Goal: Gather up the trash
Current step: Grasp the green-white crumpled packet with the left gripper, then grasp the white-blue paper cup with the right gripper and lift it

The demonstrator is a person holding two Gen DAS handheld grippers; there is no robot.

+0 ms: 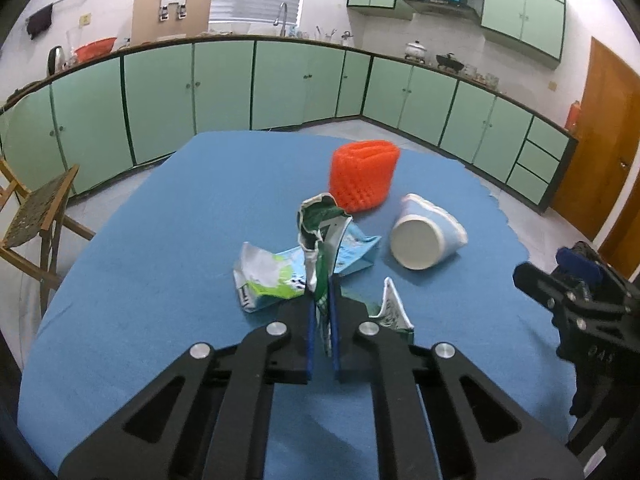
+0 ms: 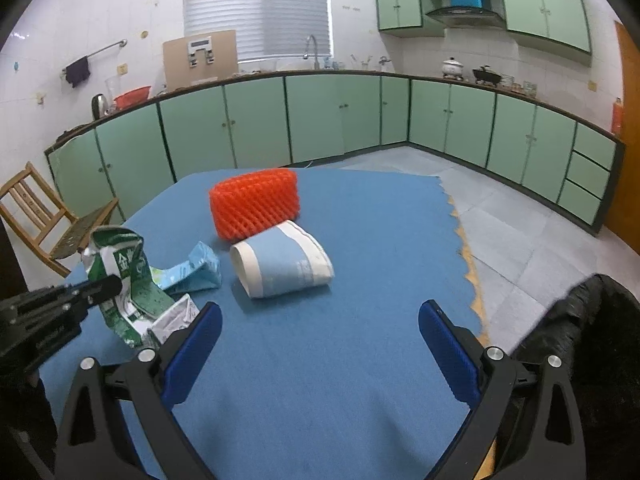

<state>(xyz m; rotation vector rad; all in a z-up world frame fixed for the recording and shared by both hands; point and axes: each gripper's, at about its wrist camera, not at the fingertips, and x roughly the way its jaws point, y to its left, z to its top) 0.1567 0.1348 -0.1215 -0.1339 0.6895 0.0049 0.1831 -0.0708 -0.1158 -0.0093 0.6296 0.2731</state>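
Left hand-held gripper: I have it clenched on green crumpled carton, lifted over table | right hand-held gripper: released, empty | paper cup lying beside orange mesh basket.

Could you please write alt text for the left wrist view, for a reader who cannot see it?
The left hand-held gripper is shut on a crumpled green carton above a blue table. Beyond lie a light-blue carton, a tipped paper cup and an orange mesh basket.
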